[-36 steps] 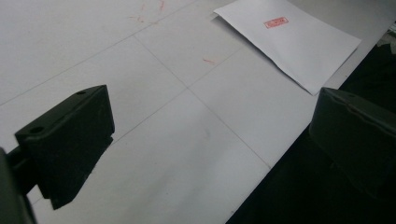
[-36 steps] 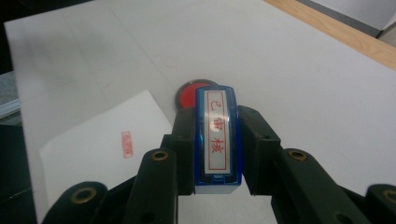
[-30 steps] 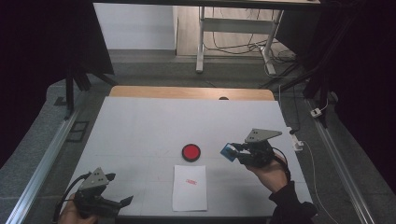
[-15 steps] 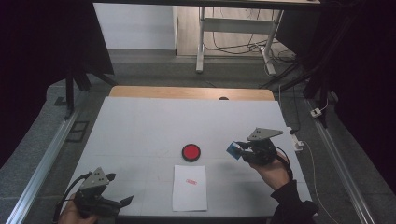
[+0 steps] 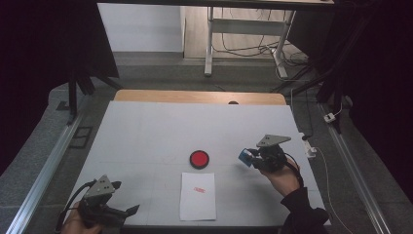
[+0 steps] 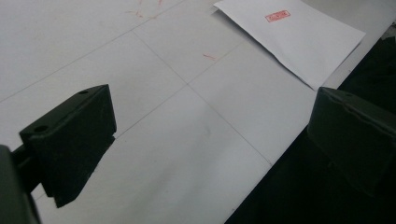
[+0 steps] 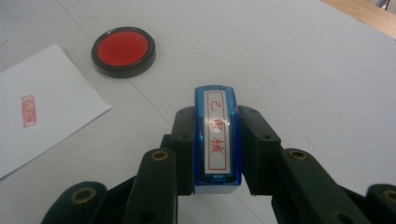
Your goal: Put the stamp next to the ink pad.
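Note:
A blue stamp [image 7: 217,140] with a white label and red characters sits clamped between the jaws of my right gripper [image 7: 217,135]. In the high view that right gripper [image 5: 251,158] holds the blue stamp [image 5: 245,157] just above the white table, right of the round red ink pad [image 5: 199,159]. The ink pad [image 7: 123,50] lies ahead and to the left in the right gripper view. A white sheet of paper [image 5: 197,195] bearing a red stamp mark [image 5: 199,189] lies near the front edge. My left gripper [image 5: 127,211] rests at the front left corner, open and empty, its jaws [image 6: 210,140] wide apart.
The white table mat [image 5: 146,131] has faint grid lines and some red smudges [image 6: 209,57]. A wooden strip [image 5: 195,96] runs along the far edge. Metal rails [image 5: 48,161] flank both sides, and a white cable with a plug [image 5: 309,148] lies at the right.
My right gripper has carried the blue stamp lower and a little to the right, away from the ink pad. The left gripper has stayed put.

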The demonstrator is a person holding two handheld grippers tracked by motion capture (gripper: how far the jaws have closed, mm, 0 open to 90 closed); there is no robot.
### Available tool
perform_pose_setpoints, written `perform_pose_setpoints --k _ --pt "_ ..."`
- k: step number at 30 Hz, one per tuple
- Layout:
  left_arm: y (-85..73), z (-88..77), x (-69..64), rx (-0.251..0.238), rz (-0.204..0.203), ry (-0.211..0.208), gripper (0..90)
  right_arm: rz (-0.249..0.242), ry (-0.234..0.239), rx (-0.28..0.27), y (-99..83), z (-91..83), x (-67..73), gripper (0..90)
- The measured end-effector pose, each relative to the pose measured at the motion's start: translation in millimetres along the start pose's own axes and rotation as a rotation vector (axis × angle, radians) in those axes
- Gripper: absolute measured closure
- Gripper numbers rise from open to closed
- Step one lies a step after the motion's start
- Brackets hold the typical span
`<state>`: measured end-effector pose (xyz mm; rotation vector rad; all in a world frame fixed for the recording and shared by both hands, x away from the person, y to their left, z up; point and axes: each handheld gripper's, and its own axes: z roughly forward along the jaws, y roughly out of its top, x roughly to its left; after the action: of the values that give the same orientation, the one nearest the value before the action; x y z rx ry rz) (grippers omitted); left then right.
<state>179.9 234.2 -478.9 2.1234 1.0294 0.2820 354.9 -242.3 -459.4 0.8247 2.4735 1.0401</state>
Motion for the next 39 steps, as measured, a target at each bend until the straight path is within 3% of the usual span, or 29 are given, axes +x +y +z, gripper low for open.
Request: perform_pose_setpoints --k 29,39 --pt "0.5 1.0 -0.2 0.010 0.002 -0.005 1.9 -0.009 0.017 0.098 -11.0 27.2 -2.9 68.7" --pt "0.4 1.1 0.2 0.011 -0.001 -0.007 1.9 0.007 0.014 0.087 -9.3 25.1 -2.4 64.6"
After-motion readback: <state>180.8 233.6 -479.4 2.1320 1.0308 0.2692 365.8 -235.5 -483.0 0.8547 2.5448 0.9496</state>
